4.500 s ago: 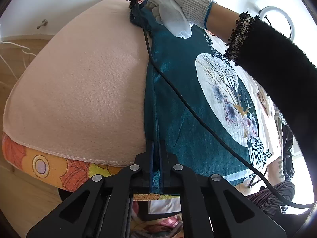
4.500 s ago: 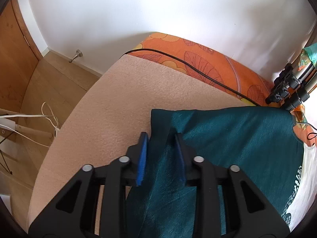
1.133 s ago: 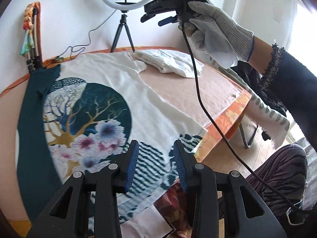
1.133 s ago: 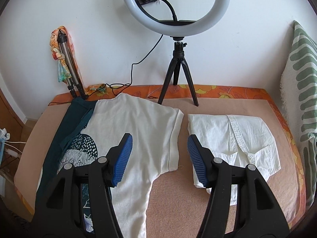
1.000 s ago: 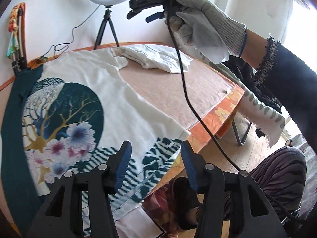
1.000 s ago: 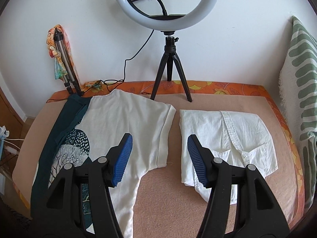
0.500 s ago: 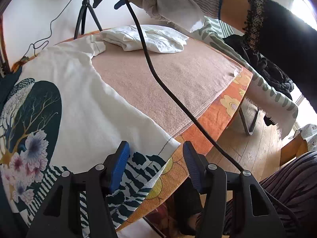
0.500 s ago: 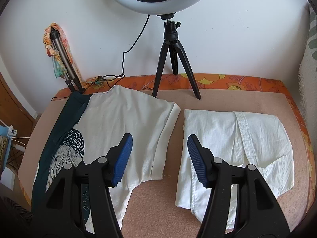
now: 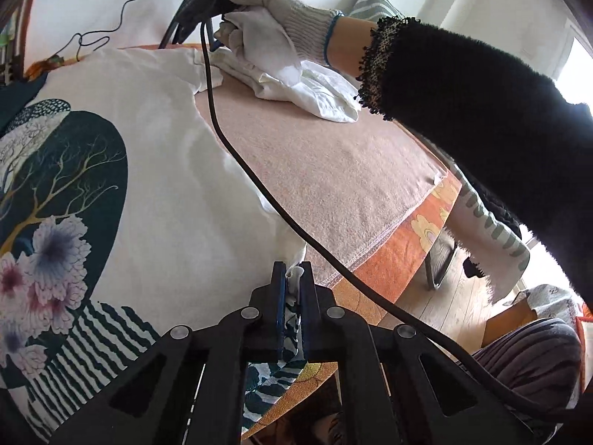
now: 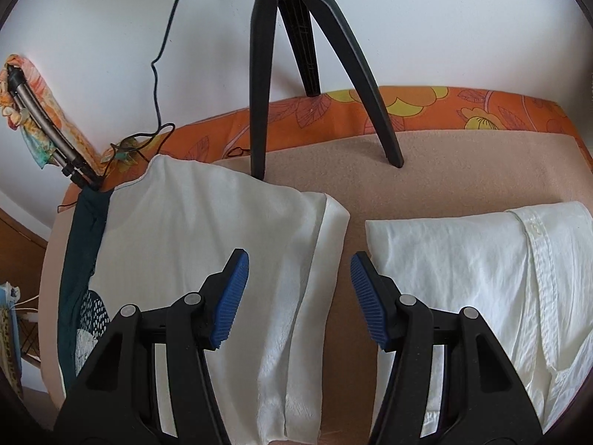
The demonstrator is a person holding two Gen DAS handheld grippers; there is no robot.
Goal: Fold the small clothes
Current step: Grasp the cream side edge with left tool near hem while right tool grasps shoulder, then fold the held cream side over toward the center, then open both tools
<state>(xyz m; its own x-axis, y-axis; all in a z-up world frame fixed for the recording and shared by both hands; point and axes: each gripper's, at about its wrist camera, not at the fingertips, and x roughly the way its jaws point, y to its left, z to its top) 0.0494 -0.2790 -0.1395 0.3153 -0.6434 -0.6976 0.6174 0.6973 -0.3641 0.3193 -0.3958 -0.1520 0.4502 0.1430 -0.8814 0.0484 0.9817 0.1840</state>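
I'm seeing my left gripper [image 9: 292,278], jaws just closed, pinching the near corner of the printed shirt [image 9: 155,185] lying on the blanket [image 9: 333,170]; my right gripper [image 10: 299,278] is hovering open over its sleeve.

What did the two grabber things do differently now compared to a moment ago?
The left gripper has just closed its jaws on the near hem corner of the white T-shirt with the teal tree-and-flower print; a moment ago they stood open above it. The right gripper came down closer over the shirt's white sleeve, jaws open. The folded white button shirt and pink blanket stayed put.
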